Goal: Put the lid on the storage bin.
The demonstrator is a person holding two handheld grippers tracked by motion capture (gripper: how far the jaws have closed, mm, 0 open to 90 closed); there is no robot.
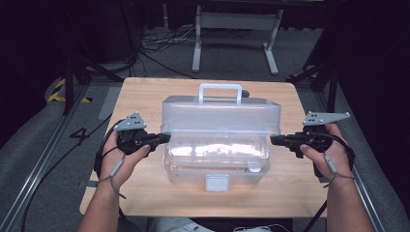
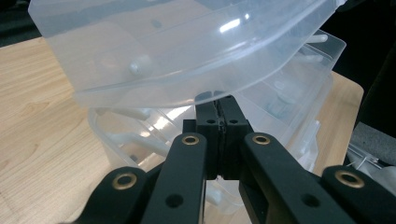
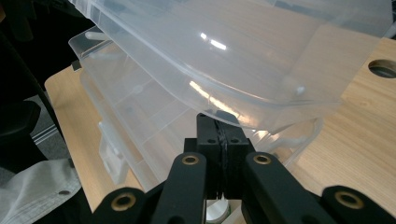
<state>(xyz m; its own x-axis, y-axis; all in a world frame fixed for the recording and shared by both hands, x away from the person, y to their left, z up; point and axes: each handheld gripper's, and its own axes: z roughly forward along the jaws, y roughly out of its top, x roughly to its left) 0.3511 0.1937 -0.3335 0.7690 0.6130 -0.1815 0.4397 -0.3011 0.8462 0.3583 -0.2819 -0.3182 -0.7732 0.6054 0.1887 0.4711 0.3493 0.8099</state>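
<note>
A clear plastic toolbox [image 1: 217,164] stands in the middle of the wooden table [image 1: 145,96]. Its lid [image 1: 220,116], with a white handle [image 1: 220,89], is tilted up off the base. My left gripper [image 1: 167,137] is shut, with its tip at the lid's left end. In the left gripper view the closed tips [image 2: 219,100] sit just under the lid's rim [image 2: 187,88], above the base [image 2: 135,135]. My right gripper [image 1: 273,140] is shut at the lid's right end. Its tips [image 3: 219,116] sit under the rim [image 3: 261,114]. Nothing is between either pair of jaws.
A front latch [image 1: 217,182] hangs at the box's near side. The table has a round hole [image 3: 383,67] by its far edge. Behind the table, a grey stand [image 1: 237,29] and loose cables [image 1: 159,46] are on the floor, and dark tripod legs stand at both sides.
</note>
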